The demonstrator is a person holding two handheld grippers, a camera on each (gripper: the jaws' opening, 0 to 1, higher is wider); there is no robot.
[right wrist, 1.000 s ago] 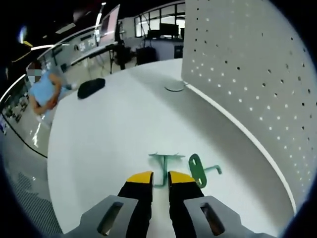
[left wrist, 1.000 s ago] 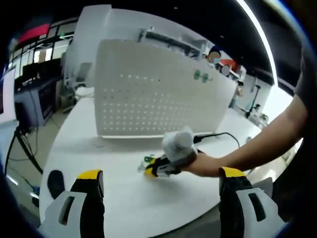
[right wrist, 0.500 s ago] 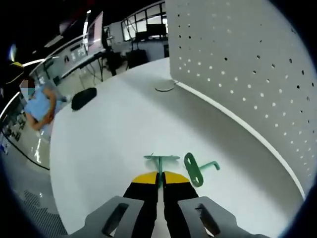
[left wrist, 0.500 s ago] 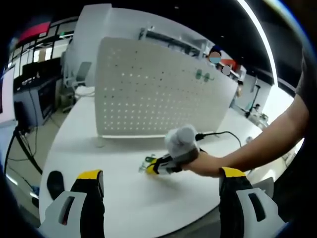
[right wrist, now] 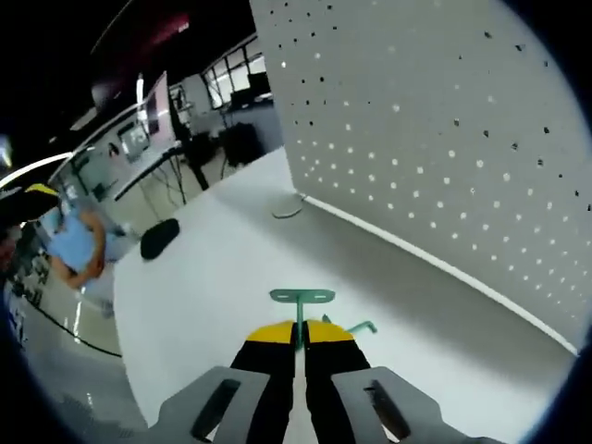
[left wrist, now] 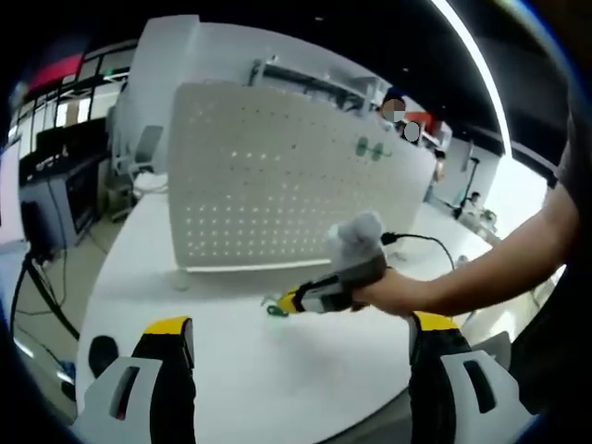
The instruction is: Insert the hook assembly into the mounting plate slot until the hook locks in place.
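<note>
the right gripper [right wrist: 298, 331] had its yellow-tipped jaws pressed together on the stem of a green hook [right wrist: 301, 302], whose flat crossbar stood just past the tips, lifted off the white bench [right wrist: 213, 277] and facing the white pegboard [right wrist: 444, 157], the perforated plate that stood upright along the bench's far edge. gripping the thin stem low down left the crossbar end free, which, by my reading, was the end meant to enter a slot in the board. a second green piece [right wrist: 363, 326] peeked out just beside the right jaw; whether it was joined to the held hook or lay apart could not be told. in the left gripper view the same gripper [left wrist: 319, 298], carried in the person's hand [left wrist: 393, 291], hung over the middle of the bench in front of the pegboard [left wrist: 277, 176], with green showing at its tip. two other green hooks [left wrist: 368, 148] already hung near the board's upper right corner. the left gripper [left wrist: 301, 384] had its jaws spread wide, holding nothing, and stayed back at the bench's near edge, probably to keep the whole board in sight. a dark object [right wrist: 159, 237] lay towards the far left edge of the bench.
</note>
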